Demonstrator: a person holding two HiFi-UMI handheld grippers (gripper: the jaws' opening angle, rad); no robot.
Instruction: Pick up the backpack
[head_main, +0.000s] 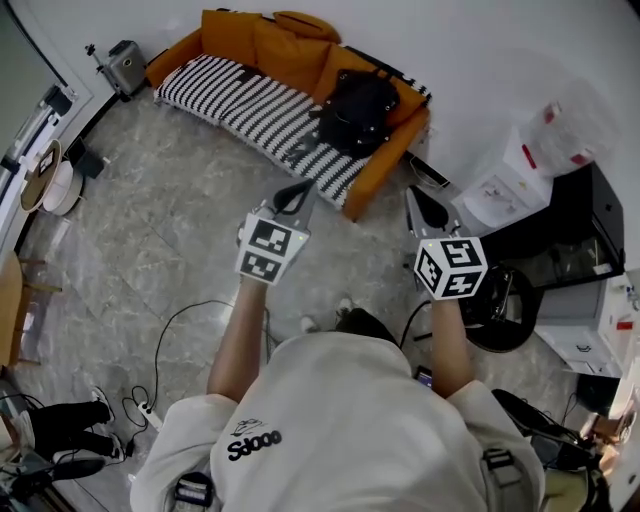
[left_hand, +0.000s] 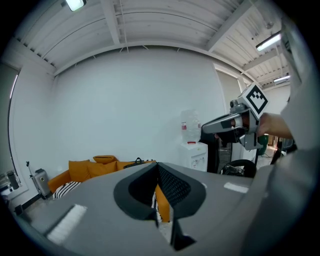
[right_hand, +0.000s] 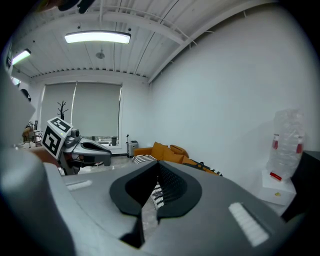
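The black backpack (head_main: 355, 110) rests on the right end of an orange sofa (head_main: 225, 35), against its back cushions, partly on a black-and-white striped cover (head_main: 250, 105). My left gripper (head_main: 293, 196) is held in the air short of the sofa's front edge, shut and empty. My right gripper (head_main: 424, 206) hangs level with it to the right, also shut and empty. In the left gripper view the jaws (left_hand: 158, 172) point at the sofa (left_hand: 90, 169), and the right gripper (left_hand: 235, 122) shows beside them. In the right gripper view the backpack (right_hand: 202, 165) lies low on the sofa (right_hand: 167, 150).
A white water dispenser (head_main: 510, 180) with a bottle stands right of the sofa, and a black cabinet (head_main: 580, 230) beyond it. A black round stool (head_main: 500, 305) is by my right side. Cables (head_main: 180, 330) trail over the marble floor at left. A small grey case (head_main: 125, 65) sits left of the sofa.
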